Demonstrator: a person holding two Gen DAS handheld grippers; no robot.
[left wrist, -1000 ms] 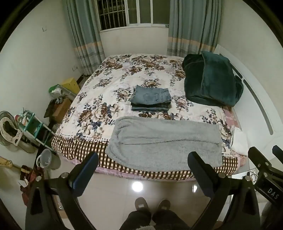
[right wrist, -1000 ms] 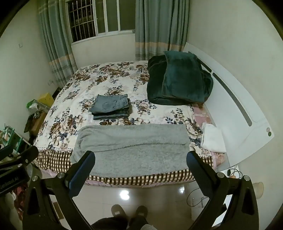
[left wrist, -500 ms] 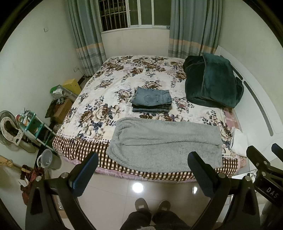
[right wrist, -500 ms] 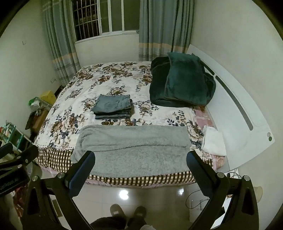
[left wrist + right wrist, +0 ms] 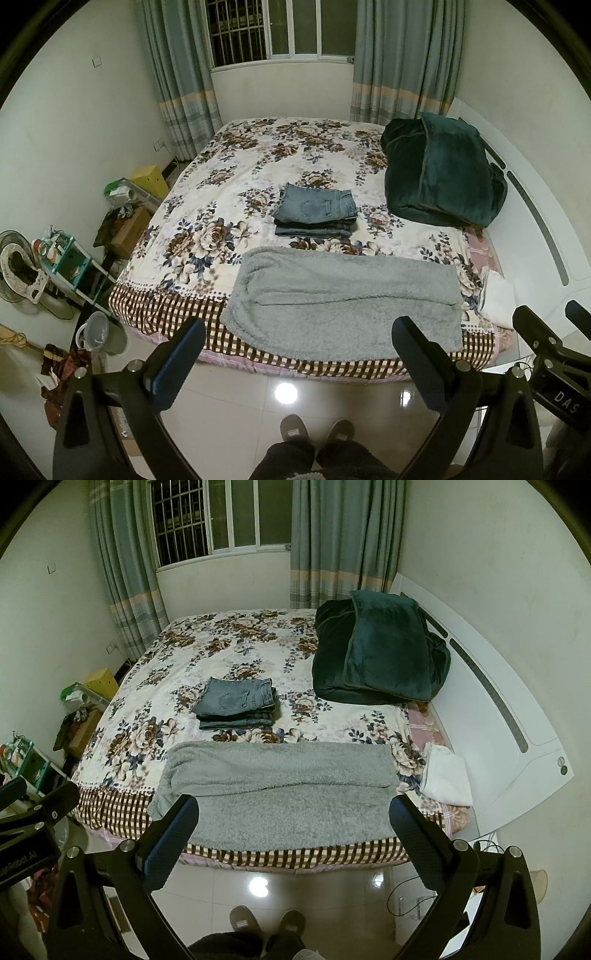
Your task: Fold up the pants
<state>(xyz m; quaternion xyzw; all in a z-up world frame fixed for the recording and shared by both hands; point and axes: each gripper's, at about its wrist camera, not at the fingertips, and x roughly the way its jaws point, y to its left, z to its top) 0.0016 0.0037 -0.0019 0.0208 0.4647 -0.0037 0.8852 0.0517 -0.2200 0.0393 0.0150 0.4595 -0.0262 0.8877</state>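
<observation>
Grey fleece pants (image 5: 343, 299) lie flat along the near edge of the floral bed (image 5: 229, 206), folded lengthwise; they also show in the right wrist view (image 5: 277, 794). A folded stack of blue jeans (image 5: 317, 216) sits behind them at mid-bed, seen too in the right wrist view (image 5: 236, 705). My left gripper (image 5: 299, 358) is open and empty, held above the floor in front of the bed. My right gripper (image 5: 295, 834) is open and empty too, beside it to the right.
A dark green blanket (image 5: 443, 173) is piled at the bed's right rear. A white cloth (image 5: 447, 775) lies at the right edge by the white headboard (image 5: 498, 709). Shelf, bucket (image 5: 99, 332) and clutter stand on the left floor. My slippered feet (image 5: 317, 432) stand on the tiles.
Both grippers have drawn slightly back and up from the bed, so the view tilts down a little. The clothes have not moved.
</observation>
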